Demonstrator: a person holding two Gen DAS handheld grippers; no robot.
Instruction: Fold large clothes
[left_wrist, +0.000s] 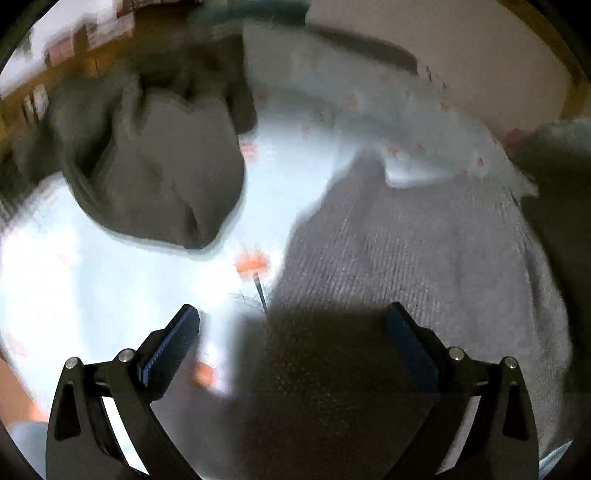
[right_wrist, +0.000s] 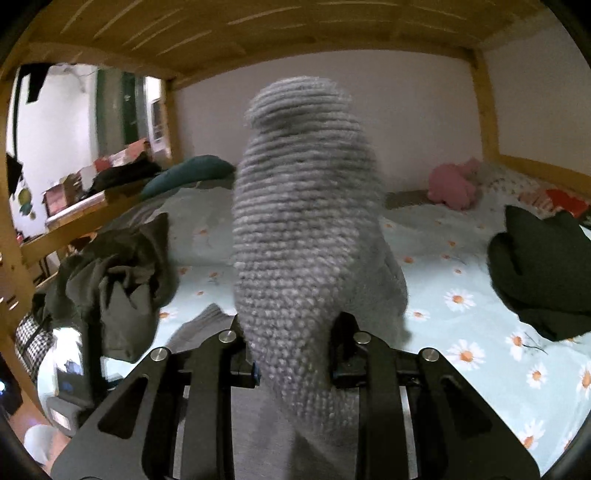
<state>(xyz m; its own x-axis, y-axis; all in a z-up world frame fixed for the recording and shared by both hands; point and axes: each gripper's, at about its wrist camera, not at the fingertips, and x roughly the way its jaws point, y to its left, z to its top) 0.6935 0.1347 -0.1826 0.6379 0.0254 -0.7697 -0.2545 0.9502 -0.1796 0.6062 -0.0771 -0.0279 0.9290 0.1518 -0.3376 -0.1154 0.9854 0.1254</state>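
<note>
The right gripper (right_wrist: 293, 354) has its jaws clamped on a thick fold of the grey knitted sweater (right_wrist: 306, 221), which stands up bunched in front of its camera, lifted clear of the bed (right_wrist: 461, 266), probably so the garment can be swung over into a fold. The left gripper (left_wrist: 295, 328) has its jaws wide apart with nothing between them, poised just above the sweater's flat part (left_wrist: 406, 251), likely ready to pin or take an edge. The rest of the sweater lies spread on the daisy-print sheet. Left of the sweater sits a crumpled olive garment (right_wrist: 118, 284); right of it a dark green one (right_wrist: 546, 273), both apart from it, seemingly awaiting their turn.
</note>
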